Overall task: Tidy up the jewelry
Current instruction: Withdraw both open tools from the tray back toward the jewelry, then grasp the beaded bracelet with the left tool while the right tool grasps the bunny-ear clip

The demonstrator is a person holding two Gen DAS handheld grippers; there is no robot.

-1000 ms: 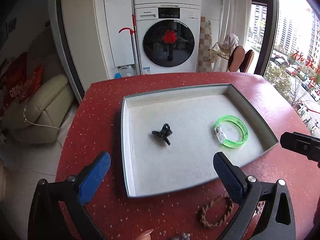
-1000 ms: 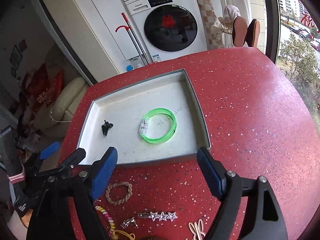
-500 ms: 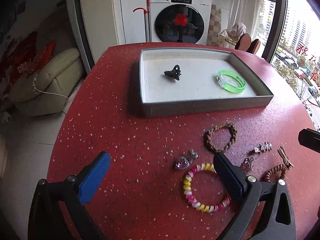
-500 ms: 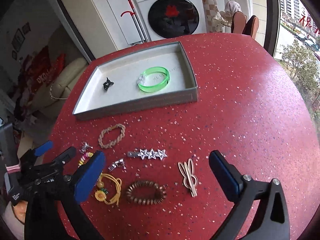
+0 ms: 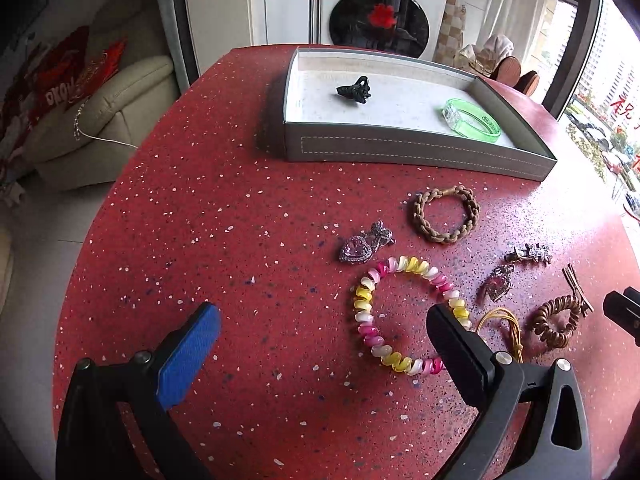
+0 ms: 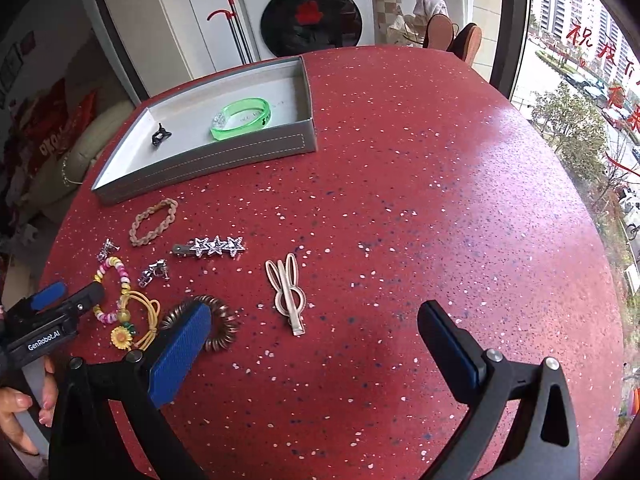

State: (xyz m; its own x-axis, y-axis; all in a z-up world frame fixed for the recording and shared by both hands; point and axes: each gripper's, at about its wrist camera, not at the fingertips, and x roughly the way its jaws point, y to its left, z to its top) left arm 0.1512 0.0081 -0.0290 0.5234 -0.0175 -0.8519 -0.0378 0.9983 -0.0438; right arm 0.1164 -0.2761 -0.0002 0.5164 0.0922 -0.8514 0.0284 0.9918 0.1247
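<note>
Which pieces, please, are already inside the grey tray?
Two: a green translucent bangle and a small black claw clip lie inside the grey tray; the rest lie outside.

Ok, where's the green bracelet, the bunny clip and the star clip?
green bracelet (image 6: 244, 118), right wrist view, on its front band.
bunny clip (image 6: 289, 292), right wrist view, on its middle bar.
star clip (image 6: 216, 246), right wrist view, on the middle star.

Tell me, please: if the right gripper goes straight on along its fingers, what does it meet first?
Probably the bare red table. The right gripper is open and empty, pointing steeply down; the rabbit-ear hair clip lies just beyond its fingertips, slightly left of centre, so it might be touched.
</note>
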